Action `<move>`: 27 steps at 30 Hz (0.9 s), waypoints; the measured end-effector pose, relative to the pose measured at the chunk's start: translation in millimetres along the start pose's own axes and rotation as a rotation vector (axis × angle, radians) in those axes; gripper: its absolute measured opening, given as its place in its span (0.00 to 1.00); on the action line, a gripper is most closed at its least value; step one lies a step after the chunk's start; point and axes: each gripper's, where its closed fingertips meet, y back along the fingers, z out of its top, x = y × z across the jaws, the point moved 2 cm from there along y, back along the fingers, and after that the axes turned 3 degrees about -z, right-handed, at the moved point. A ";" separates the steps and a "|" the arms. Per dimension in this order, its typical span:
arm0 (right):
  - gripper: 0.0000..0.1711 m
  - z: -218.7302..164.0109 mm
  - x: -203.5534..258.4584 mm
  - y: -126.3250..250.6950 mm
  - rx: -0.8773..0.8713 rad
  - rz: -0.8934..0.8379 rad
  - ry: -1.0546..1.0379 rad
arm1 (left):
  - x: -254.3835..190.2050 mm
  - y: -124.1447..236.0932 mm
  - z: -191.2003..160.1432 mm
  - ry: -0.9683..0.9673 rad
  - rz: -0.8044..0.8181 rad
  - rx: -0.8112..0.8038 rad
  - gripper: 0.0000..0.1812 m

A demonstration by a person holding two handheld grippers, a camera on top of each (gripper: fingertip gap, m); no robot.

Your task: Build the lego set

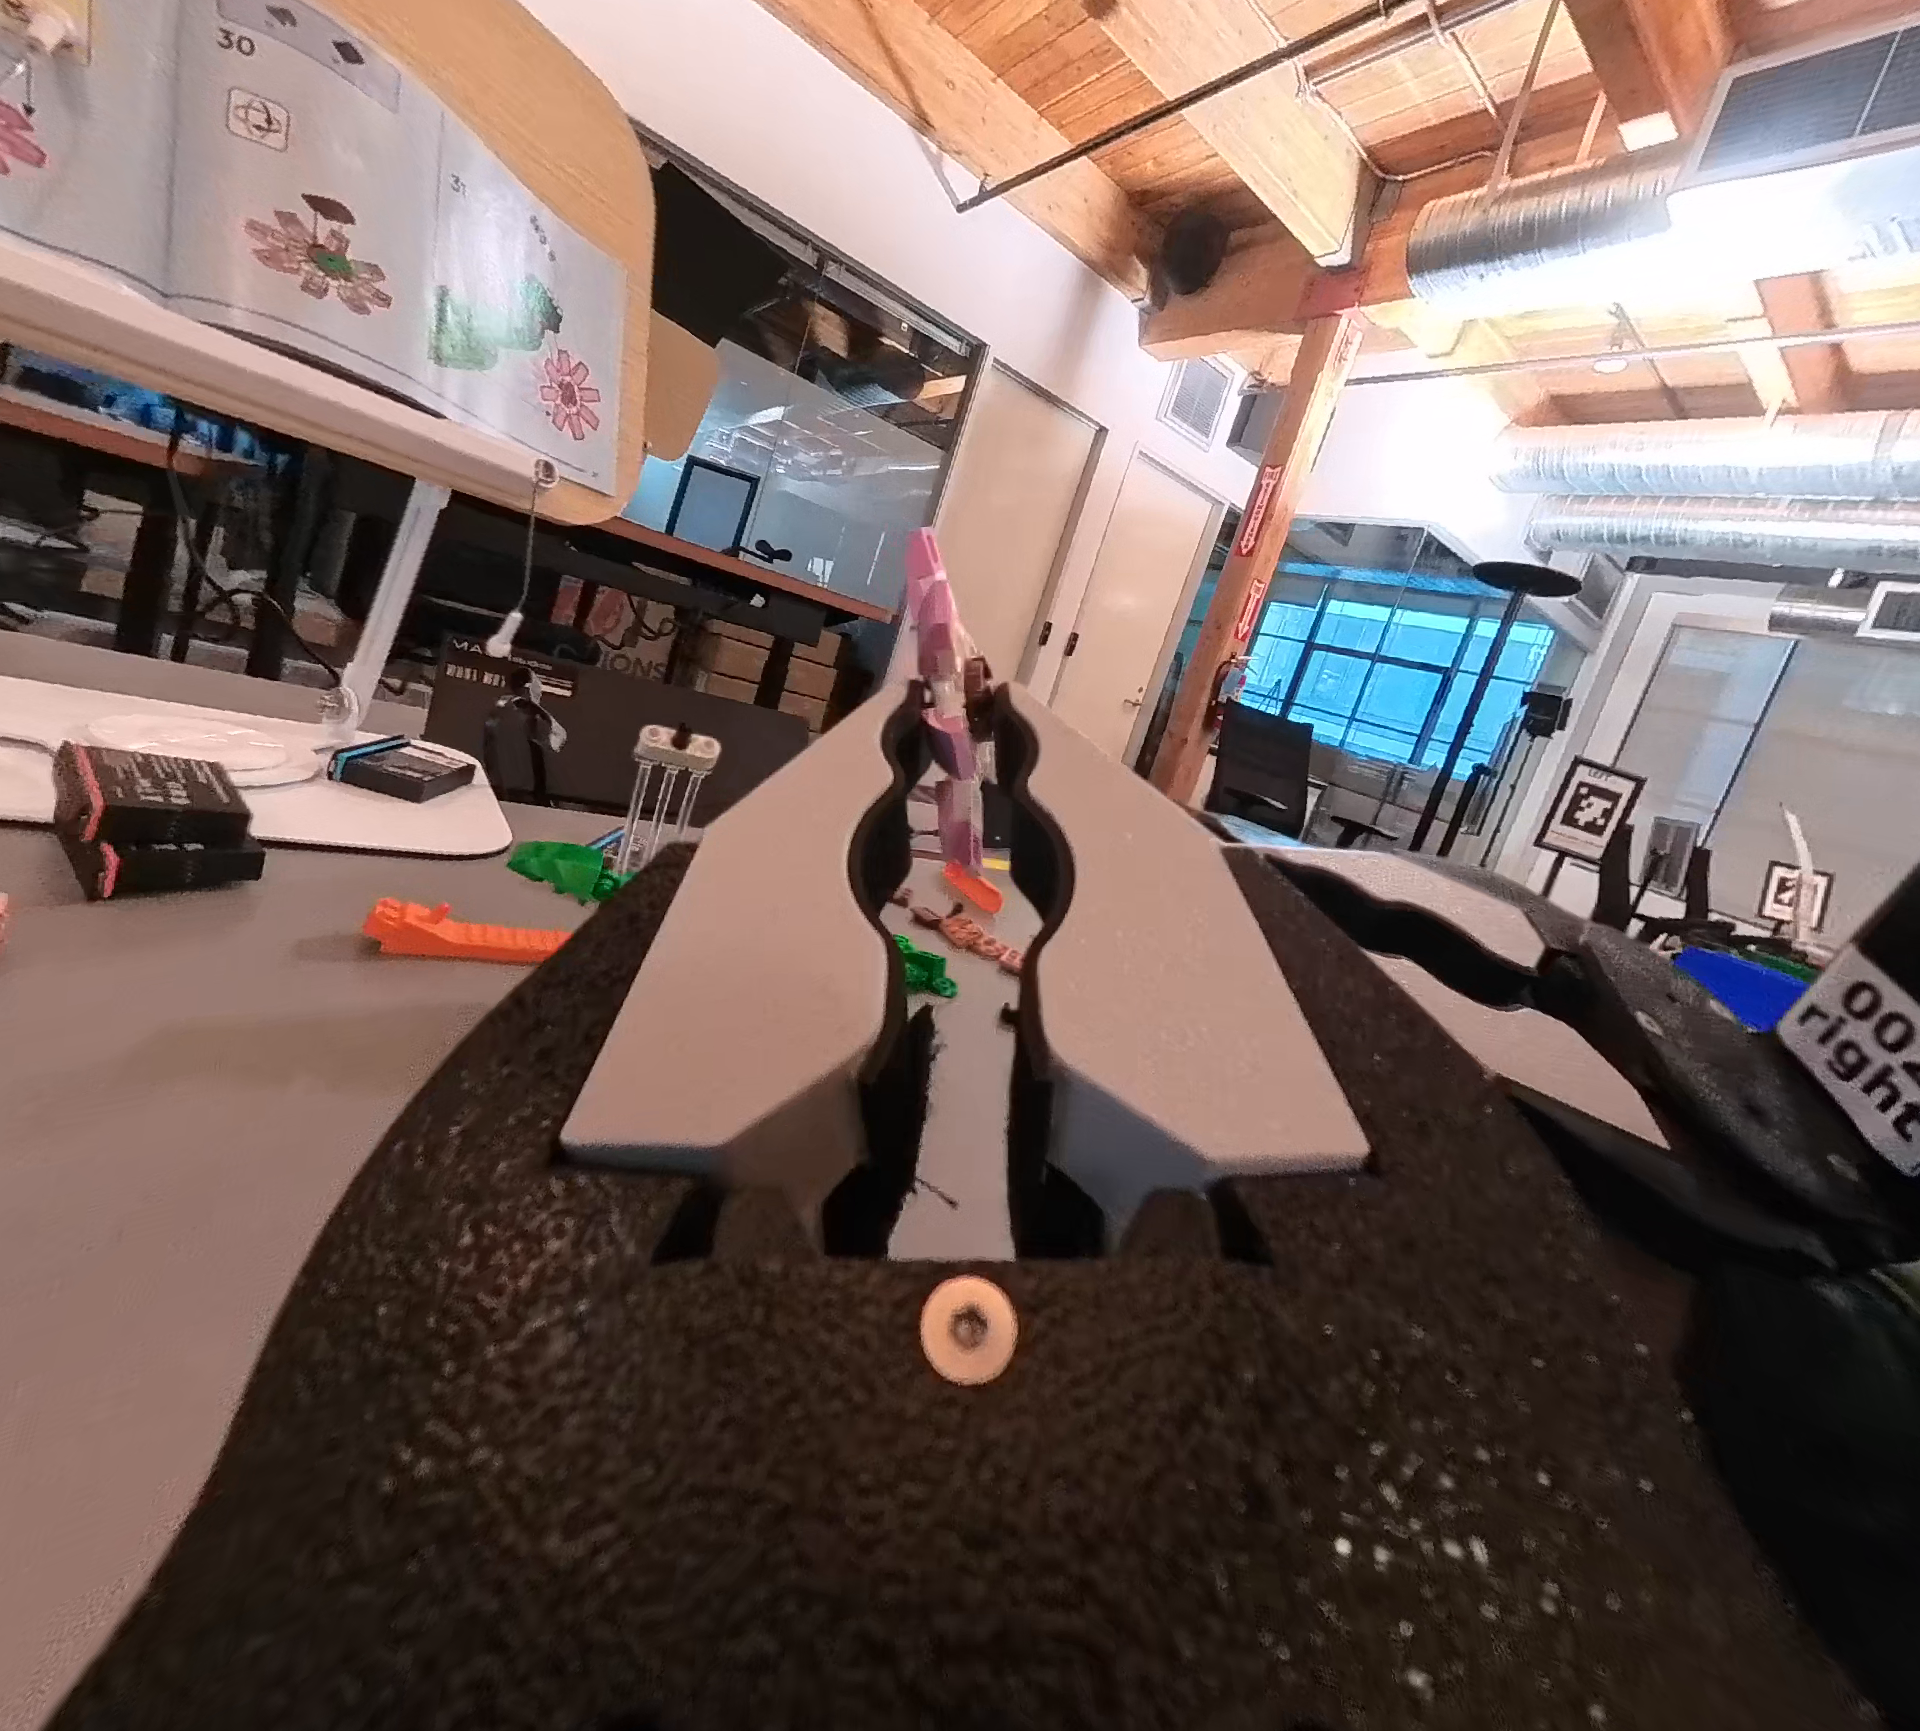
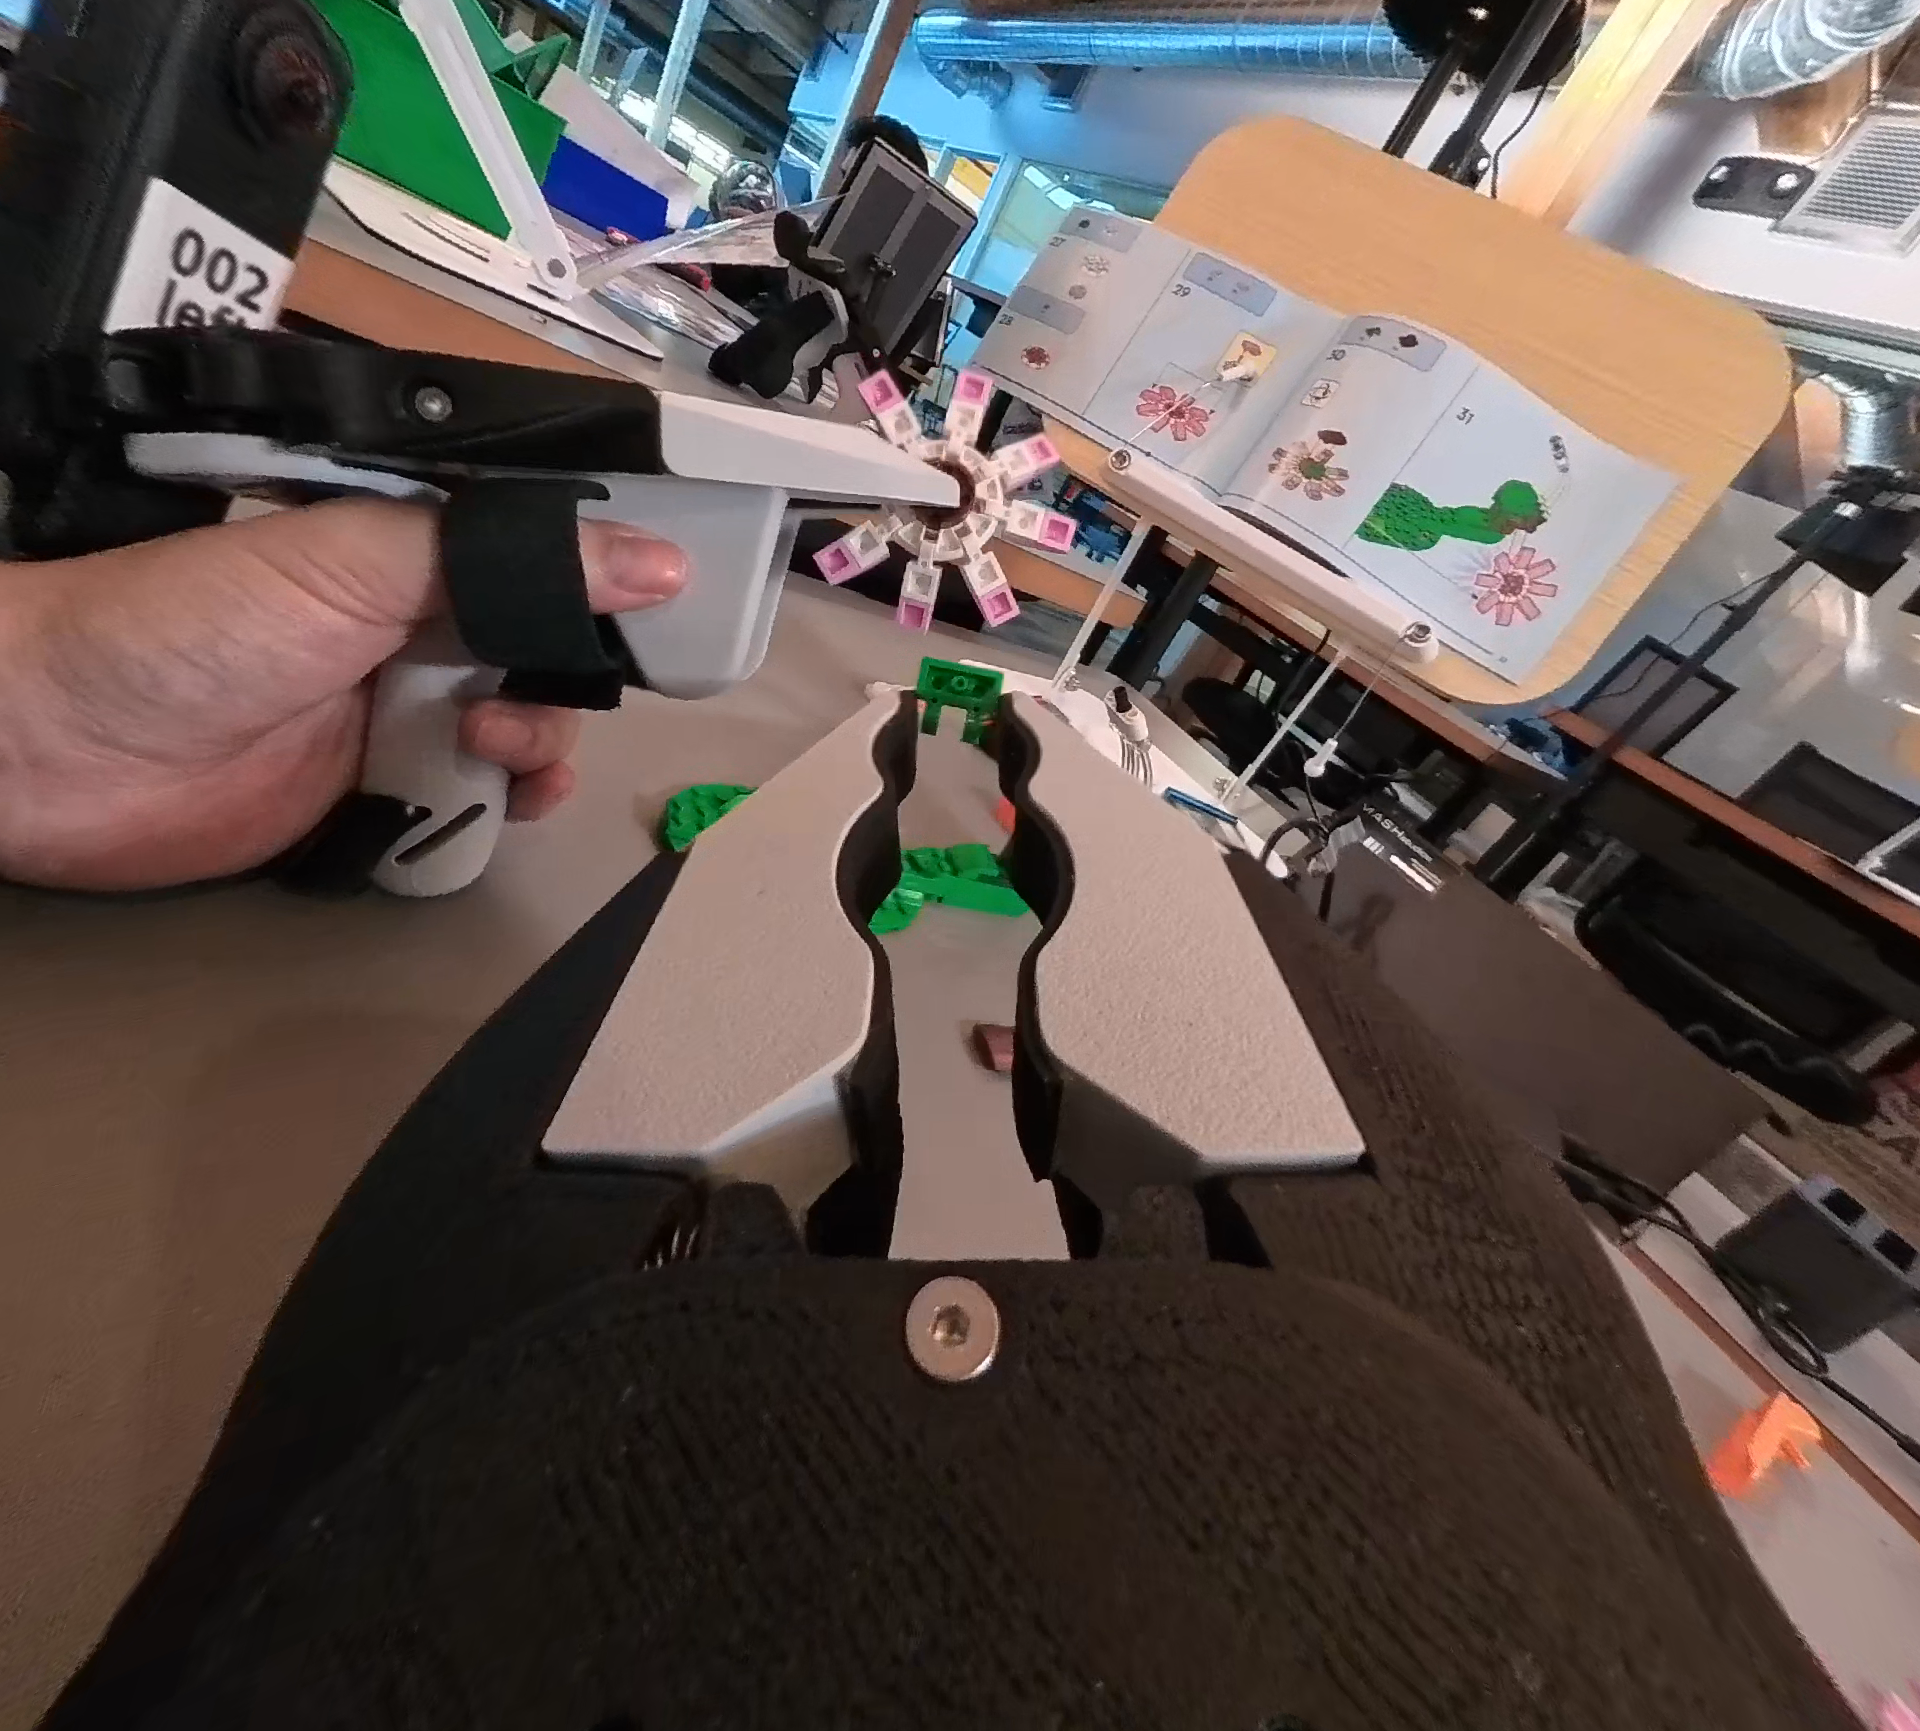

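Observation:
My left gripper is shut on a pink and white lego flower, seen edge-on and held above the grey table. In the right wrist view the left gripper pinches the flower at its dark centre, petals spread all round. My right gripper is shut on a small green lego piece, just below and in front of the flower, not touching it. The right gripper's fingers show at the right of the left wrist view.
An open instruction booklet stands on a wooden stand behind. Loose green pieces, a small brown piece and an orange brick separator lie on the table. Black battery packs lie left; a black box stands right. My hands' fingertips stand some 6 cm from each other.

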 end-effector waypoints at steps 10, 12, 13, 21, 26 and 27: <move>0.08 3.9 1.6 0.5 -0.008 -0.027 0.073 | -10.7 -4.2 -6.1 -0.021 -0.067 0.024 0.05; 0.08 4.4 0.3 1.6 -0.006 -0.047 0.098 | -9.6 -3.2 -3.2 -0.016 -0.053 0.009 0.05; 0.08 4.8 -1.2 2.4 -0.005 -0.061 0.108 | -7.3 -2.5 -1.2 0.013 -0.037 -0.001 0.05; 0.08 1.5 -7.7 6.3 0.034 -0.145 0.170 | -15.8 25.7 5.7 0.496 0.149 -0.013 0.05; 0.08 2.9 -7.8 6.7 0.021 -0.137 0.152 | -28.9 41.5 1.2 0.592 0.220 0.036 0.05; 0.08 3.3 -7.4 7.1 0.017 -0.131 0.146 | -29.4 42.9 -2.7 0.606 0.236 0.053 0.05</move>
